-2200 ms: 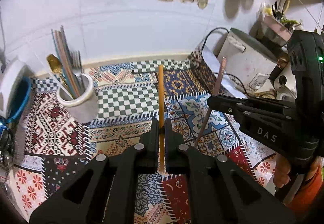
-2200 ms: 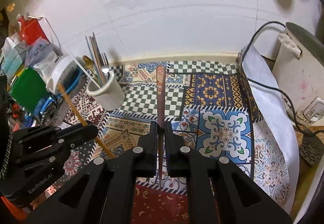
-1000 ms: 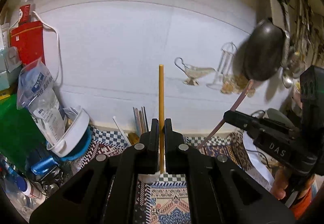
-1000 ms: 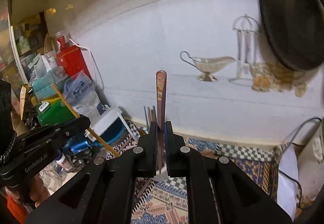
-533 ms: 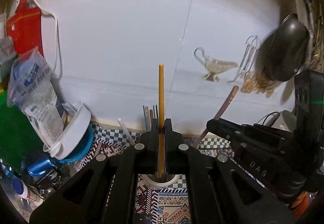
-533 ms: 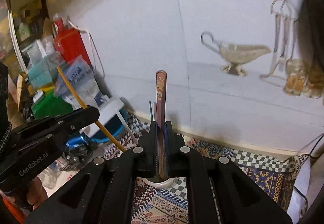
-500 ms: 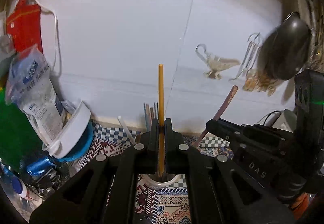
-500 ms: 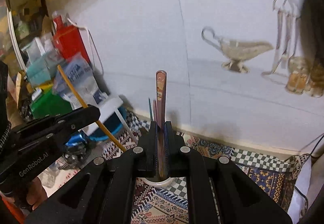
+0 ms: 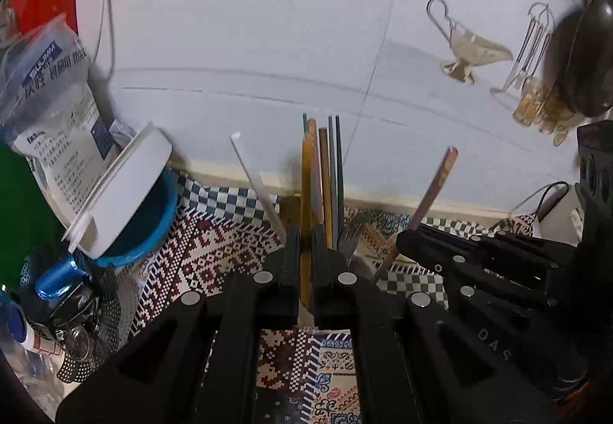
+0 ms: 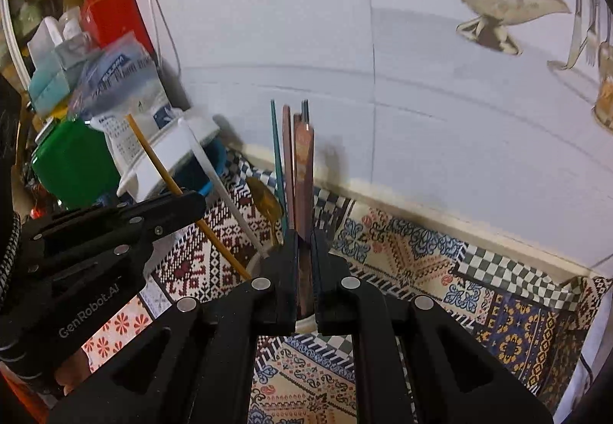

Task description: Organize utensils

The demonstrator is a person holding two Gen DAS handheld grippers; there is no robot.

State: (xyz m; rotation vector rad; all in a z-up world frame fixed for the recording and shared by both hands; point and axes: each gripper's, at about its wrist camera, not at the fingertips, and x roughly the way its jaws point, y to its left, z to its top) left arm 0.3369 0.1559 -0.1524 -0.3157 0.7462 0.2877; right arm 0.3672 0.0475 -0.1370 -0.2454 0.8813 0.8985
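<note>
My left gripper point(image 9: 305, 244) is shut on a yellow chopstick point(image 9: 306, 178) held upright. It also shows in the right wrist view point(image 10: 153, 155), its lower end slanting down to the white utensil cup's rim point(image 10: 253, 263). My right gripper point(image 10: 304, 244) is shut on a brown chopstick point(image 10: 304, 155), upright right above the same cup. That chopstick shows in the left wrist view point(image 9: 433, 190). The cup point(image 9: 306, 316) is mostly hidden behind my fingers. Several chopsticks point(image 9: 331, 171), a white stick point(image 9: 253, 175) and a gold spoon point(image 10: 266, 201) stand in it.
A patterned cloth point(image 10: 402, 255) covers the counter against a white tiled wall point(image 9: 268, 40). At the left stand a blue bowl with a white lid point(image 9: 126, 194), a plastic bag point(image 9: 49, 98) and a red box point(image 10: 111, 13). A dark pan point(image 9: 582, 59) hangs at right.
Both grippers have come down and closer to the cup. The held chopsticks now overlap the utensils standing in it. Both stay gripped.
</note>
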